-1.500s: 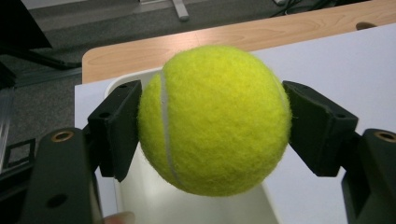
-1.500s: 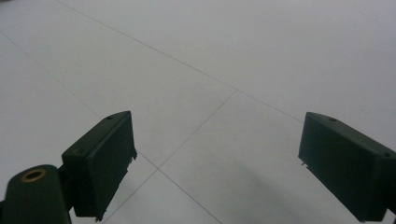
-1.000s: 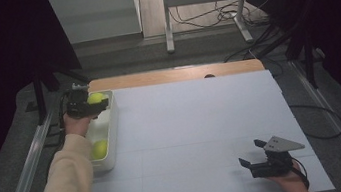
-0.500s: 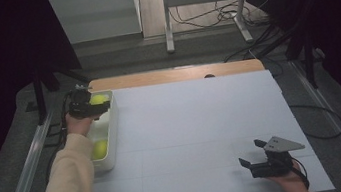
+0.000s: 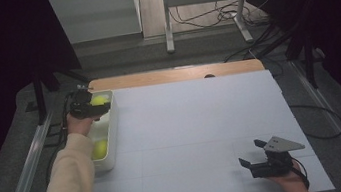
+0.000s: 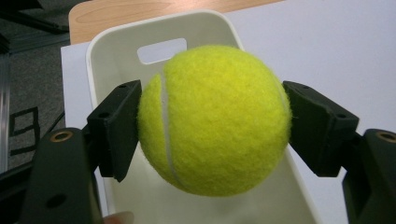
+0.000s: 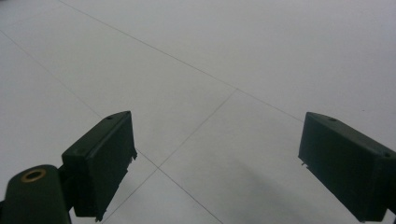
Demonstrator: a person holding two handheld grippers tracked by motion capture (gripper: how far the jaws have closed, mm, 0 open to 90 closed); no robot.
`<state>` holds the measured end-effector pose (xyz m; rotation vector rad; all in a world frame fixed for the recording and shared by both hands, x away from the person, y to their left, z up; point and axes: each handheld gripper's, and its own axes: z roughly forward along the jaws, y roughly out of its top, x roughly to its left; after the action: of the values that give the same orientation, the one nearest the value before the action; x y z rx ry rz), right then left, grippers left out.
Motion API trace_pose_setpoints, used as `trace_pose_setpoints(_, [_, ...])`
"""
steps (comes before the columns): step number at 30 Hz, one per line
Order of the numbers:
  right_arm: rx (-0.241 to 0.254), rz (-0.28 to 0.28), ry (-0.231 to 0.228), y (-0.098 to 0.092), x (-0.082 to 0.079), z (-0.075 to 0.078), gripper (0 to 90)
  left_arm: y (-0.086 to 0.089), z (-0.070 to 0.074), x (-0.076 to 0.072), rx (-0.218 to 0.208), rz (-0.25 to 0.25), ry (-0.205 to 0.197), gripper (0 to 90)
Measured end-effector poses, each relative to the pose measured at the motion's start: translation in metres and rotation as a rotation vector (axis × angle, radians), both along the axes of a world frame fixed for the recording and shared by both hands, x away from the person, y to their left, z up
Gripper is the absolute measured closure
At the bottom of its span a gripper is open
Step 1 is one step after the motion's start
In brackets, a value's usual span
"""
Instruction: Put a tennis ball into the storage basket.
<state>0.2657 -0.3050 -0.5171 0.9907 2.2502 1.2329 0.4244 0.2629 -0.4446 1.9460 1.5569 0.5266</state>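
white sheet (image 5: 197,122) open; bin (image 5: 111,134) walls left edge.

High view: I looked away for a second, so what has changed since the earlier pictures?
Nothing visibly changed. The left gripper still clamps the fuzzy yellow tennis ball over the white plastic bin; the right gripper stays open above the white table sheet.

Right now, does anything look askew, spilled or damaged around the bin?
Nothing stands out. The bin sits square at the table's left edge, one ball inside. The left gripper clamps a second ball cleanly above it. The right gripper rests open, apart.
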Motion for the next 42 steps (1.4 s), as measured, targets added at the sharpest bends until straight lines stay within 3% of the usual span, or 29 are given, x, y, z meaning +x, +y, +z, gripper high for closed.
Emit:
trace_pose_setpoints(13, [-0.001, 0.001, 0.000, 0.000, 0.000, 0.000, 11.2, 0.000, 0.001, -0.001, -0.003, 0.002, -0.003, 25.4])
trace_pose_setpoints(18, [-0.004, -0.001, 0.000, 0.000, 0.000, 0.000, 11.2, 0.000, 0.001, -0.002, 0.017, -0.007, -0.019, 23.7])
trace_pose_setpoints(21, [-0.004, 0.000, 0.000, 0.000, 0.000, 0.000, 11.2, 0.001, 0.005, -0.003, -0.013, 0.001, -0.059, 17.5])
trace_pose_setpoints(42, [0.001, -0.001, -0.004, 0.000, 0.000, 0.000, 11.2, -0.001, 0.023, -0.024, -0.102, -0.061, -0.131, 15.0])
